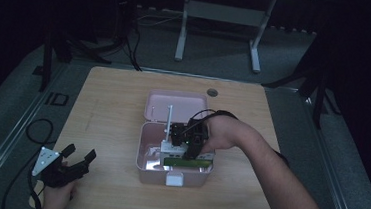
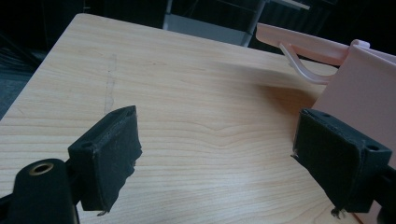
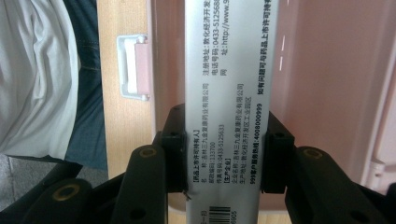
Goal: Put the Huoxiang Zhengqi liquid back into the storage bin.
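A pink box (image 1: 142, 154) stands open in the middle of the wooden table, its lid (image 1: 173, 106) laid back behind it. My right gripper (image 1: 190, 141) reaches down into the box. In the right gripper view the right gripper (image 3: 226, 158) is shut on a silver medicine carton (image 3: 229, 70) with black print and a barcode, held over the pink box's inside (image 3: 327, 93). My left gripper (image 1: 79, 152) rests near the table's front left corner. In the left gripper view the left gripper (image 2: 219, 154) is open over bare wood, with the pink box wall (image 2: 359, 93) just to its right.
The box's white latch (image 3: 135, 67) sits on its front wall, facing the person. A pale handle (image 2: 303, 70) curves between lid and box. A round cable hole (image 1: 212, 92) lies at the table's back. Metal stand legs (image 1: 180, 44) and cables stand on the floor beyond.
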`<state>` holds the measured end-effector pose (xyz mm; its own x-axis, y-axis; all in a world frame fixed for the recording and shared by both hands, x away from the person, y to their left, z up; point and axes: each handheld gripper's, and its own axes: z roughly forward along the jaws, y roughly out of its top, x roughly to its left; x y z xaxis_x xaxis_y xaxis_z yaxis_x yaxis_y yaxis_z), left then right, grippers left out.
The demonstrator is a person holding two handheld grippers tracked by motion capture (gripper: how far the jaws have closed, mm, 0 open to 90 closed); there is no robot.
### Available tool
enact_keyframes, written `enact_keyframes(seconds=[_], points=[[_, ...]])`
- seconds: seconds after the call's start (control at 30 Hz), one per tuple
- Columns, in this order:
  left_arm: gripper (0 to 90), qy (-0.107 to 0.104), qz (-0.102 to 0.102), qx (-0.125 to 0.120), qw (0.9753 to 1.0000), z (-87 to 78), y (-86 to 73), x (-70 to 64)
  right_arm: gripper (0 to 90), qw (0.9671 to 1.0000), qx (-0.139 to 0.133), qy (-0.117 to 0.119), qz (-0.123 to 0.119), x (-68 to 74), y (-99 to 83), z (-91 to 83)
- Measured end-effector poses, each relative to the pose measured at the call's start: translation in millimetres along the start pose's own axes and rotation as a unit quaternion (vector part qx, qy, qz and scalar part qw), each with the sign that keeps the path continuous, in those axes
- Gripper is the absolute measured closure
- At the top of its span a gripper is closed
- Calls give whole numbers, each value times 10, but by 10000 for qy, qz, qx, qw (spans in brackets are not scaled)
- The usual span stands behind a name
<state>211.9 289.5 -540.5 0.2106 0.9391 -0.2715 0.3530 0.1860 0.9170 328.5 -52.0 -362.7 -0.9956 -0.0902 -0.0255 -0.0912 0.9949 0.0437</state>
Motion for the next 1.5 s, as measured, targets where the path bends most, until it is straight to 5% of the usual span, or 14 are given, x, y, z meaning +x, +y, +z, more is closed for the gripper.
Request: enact_keyframes(seconds=[1.13, 1.5], points=[[150, -46, 15, 16, 10000, 7, -4, 4, 618, 9998, 42, 203, -16, -70, -37, 581], [150, -72, 4, 39, 10000, 17, -8, -3, 617, 9999, 121, 100, -64, -41, -58, 702]])
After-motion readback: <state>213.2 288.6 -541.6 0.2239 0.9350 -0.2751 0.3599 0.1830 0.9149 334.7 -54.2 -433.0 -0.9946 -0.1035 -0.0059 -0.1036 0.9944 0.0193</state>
